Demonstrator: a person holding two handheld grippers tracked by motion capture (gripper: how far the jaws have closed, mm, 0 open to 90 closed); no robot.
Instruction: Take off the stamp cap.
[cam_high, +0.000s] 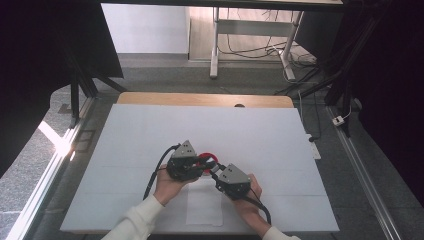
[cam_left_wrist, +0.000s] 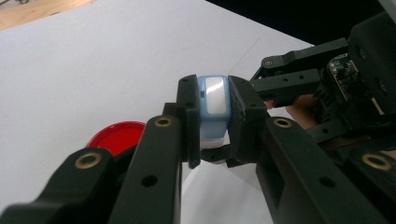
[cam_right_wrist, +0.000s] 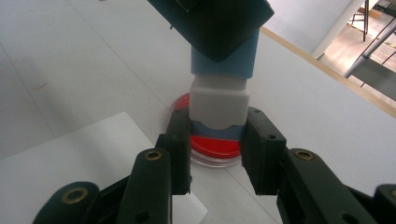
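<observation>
White covering spreads over the surface (cam_high: 150, 130), and above its near middle hangs a small blue-and-white stamp-like block (cam_right_wrist: 222, 88). The left gripper (cam_left_wrist: 214, 121) pinches the blue upper part between its fingers; the right gripper (cam_right_wrist: 215, 154) has its fingers clamped at the white lower part. Just beneath sits a round red ink pad (cam_right_wrist: 212, 145), beside a white paper sheet (cam_high: 204, 205). By my reading the block is picked up and gripped at both ends; separating or inking it, and marking the sheet, is left.
</observation>
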